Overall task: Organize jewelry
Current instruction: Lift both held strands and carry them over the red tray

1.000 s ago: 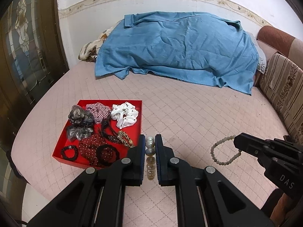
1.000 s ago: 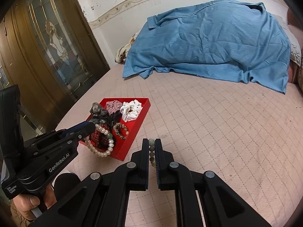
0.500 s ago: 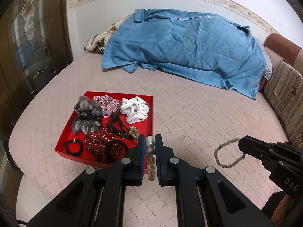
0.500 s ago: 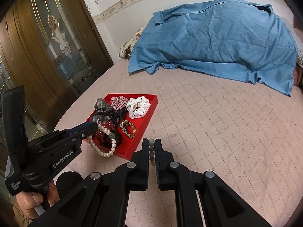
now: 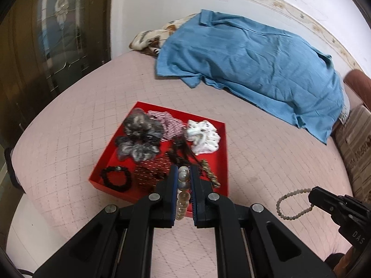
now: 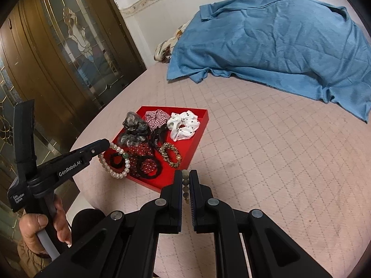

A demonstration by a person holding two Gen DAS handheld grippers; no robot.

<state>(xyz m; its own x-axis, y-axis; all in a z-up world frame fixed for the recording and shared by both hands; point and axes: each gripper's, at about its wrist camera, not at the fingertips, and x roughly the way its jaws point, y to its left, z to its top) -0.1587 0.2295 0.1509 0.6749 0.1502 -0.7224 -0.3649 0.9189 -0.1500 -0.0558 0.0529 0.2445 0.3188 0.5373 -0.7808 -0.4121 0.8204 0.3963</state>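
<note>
A red tray [image 5: 226,159] [image 6: 197,139] on the pink quilted bed holds scrunchies, black bands and a leopard bracelet [image 6: 170,154]. My left gripper [image 5: 183,173] is shut on a white pearl bracelet [image 5: 183,180] with a green bead; in the right wrist view the bracelet [image 6: 116,162] hangs from the gripper tip [image 6: 106,143] over the tray's near left corner. My right gripper [image 6: 185,176] is shut on a pale beaded bracelet [image 6: 185,185]; in the left wrist view the loop [image 5: 293,202] dangles above the bed, right of the tray.
A blue blanket [image 5: 255,64] covers a heap at the bed's far side, with a patterned pillow [image 5: 150,39] beside it. A dark glass-panelled door [image 6: 58,58] stands left of the bed. A striped sofa [image 5: 357,148] lies at the right.
Both grippers moved forward and left toward the tray, each still holding its bracelet. The pearl bracelet now hangs over the tray's near corner.
</note>
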